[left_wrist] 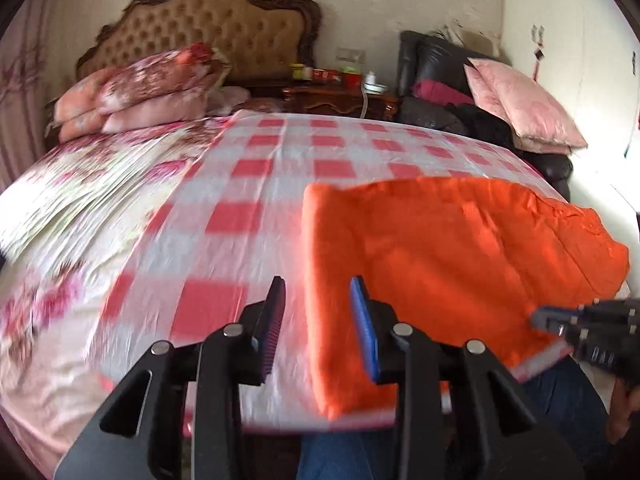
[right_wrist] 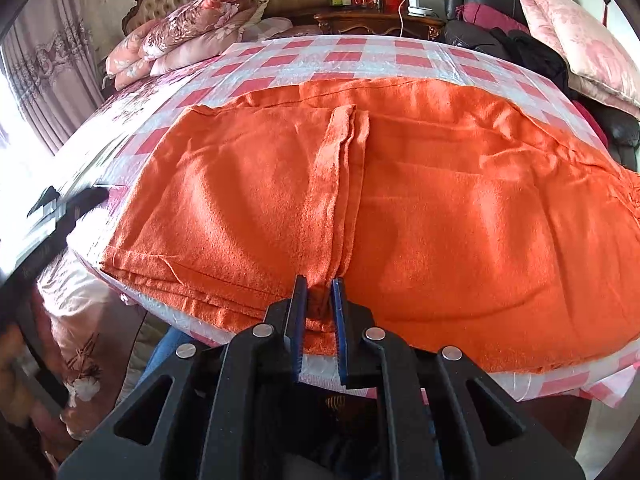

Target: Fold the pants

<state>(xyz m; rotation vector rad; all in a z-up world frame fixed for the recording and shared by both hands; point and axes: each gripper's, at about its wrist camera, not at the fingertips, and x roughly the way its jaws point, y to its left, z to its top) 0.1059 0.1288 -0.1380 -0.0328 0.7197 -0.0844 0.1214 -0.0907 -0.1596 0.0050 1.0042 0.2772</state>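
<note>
Orange pants (right_wrist: 400, 200) lie spread on the bed near its front edge, with one end folded over the rest; they also show in the left wrist view (left_wrist: 440, 260). My right gripper (right_wrist: 319, 292) is shut on the pants' near edge at the fold line. It shows from the side at the right of the left wrist view (left_wrist: 560, 320). My left gripper (left_wrist: 318, 304) is open and empty, its jaws apart over the folded left edge of the pants. It shows blurred at the left of the right wrist view (right_wrist: 68, 204).
The bed has a pink checked cover (left_wrist: 260, 168) and a floral sheet (left_wrist: 100, 184). Folded quilts (left_wrist: 152, 88) lie by the headboard. A nightstand (left_wrist: 340, 96) with small items, a dark sofa with clothes and pink pillows (left_wrist: 524, 100) stand beyond.
</note>
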